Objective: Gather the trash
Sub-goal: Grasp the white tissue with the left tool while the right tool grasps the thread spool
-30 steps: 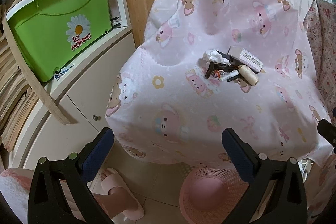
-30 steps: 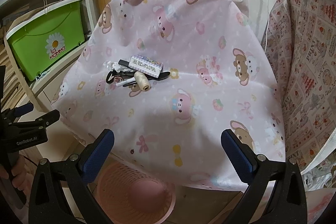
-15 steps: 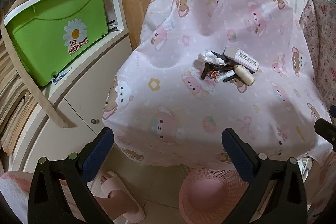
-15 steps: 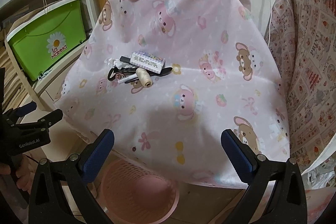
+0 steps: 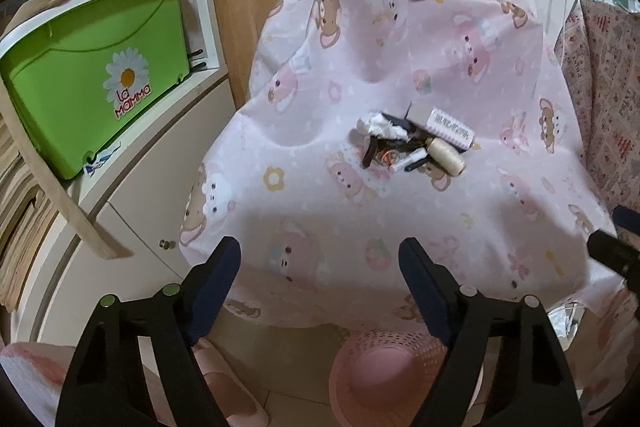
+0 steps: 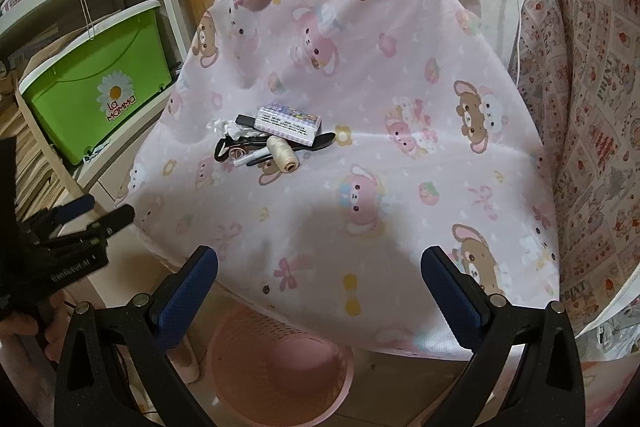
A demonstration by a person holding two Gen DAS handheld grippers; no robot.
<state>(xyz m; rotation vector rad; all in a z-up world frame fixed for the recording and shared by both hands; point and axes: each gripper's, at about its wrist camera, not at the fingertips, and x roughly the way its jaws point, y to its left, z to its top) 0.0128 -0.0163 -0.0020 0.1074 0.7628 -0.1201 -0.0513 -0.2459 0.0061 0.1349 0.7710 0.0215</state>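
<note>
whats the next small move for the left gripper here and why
Probably reach the left gripper forward and down to the crumpled white tissue, the nearest piece of the small pile on the pink cartoon-print cloth. Its jaws are closing with nothing between them, well short of the pile. The pink plastic mesh basket waits on the floor below the cloth's edge.

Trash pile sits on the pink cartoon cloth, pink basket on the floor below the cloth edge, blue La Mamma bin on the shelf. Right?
Not quite: the La Mamma bin is green, not blue, as the left wrist view shows. The trash pile does sit on the pink cloth, with the pink basket on the floor below.
</note>
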